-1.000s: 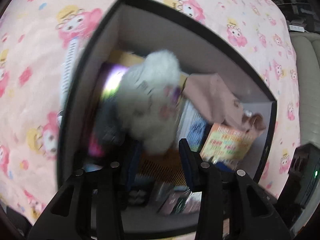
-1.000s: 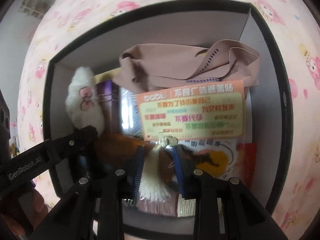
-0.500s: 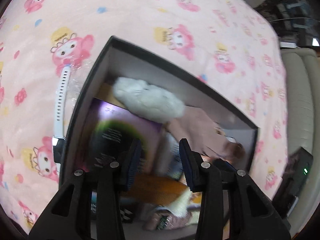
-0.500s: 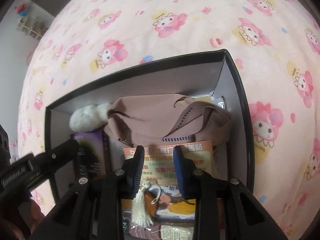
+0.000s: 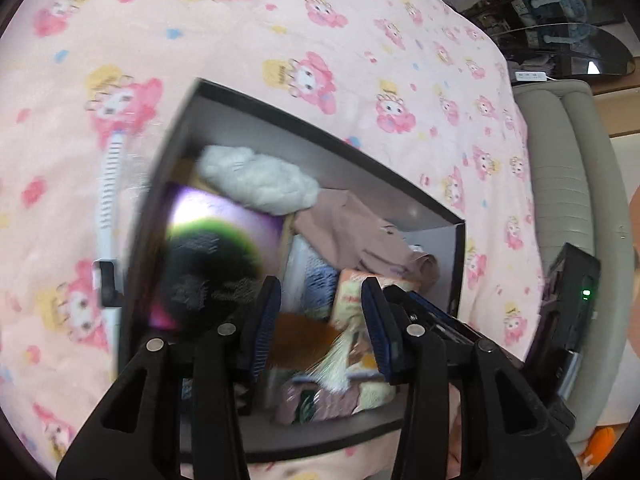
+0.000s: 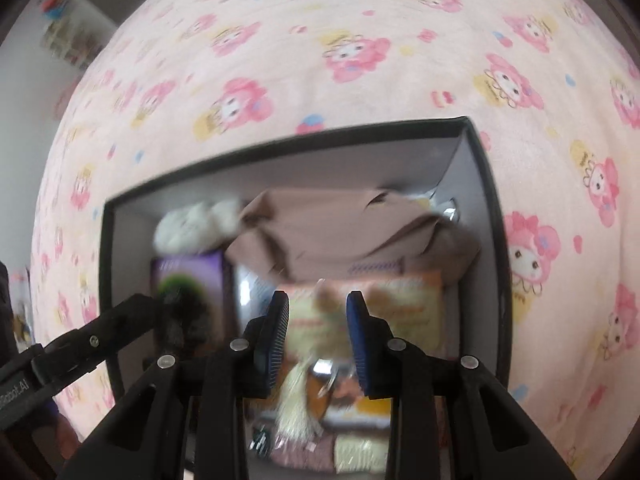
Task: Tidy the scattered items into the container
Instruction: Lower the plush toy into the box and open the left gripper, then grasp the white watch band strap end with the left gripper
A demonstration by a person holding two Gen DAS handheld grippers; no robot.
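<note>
Above the dark box (image 5: pixel 460 240) both grippers now sit higher than 1 second ago. Left gripper (image 5: pixel 320 320) is opening, nothing between its pads; the white plush (image 5: pixel 256 178) lies released at upper left inside. Right gripper (image 6: pixel 318 340) is partly open and empty; its tassel (image 6: pixel 294 408) lies below.

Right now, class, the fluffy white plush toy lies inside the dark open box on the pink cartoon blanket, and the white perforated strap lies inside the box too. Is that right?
Not quite. The white perforated strap lies outside the dark open box, on the pink cartoon blanket beside its left wall, as the left wrist view shows. The fluffy white plush toy is inside.
</note>
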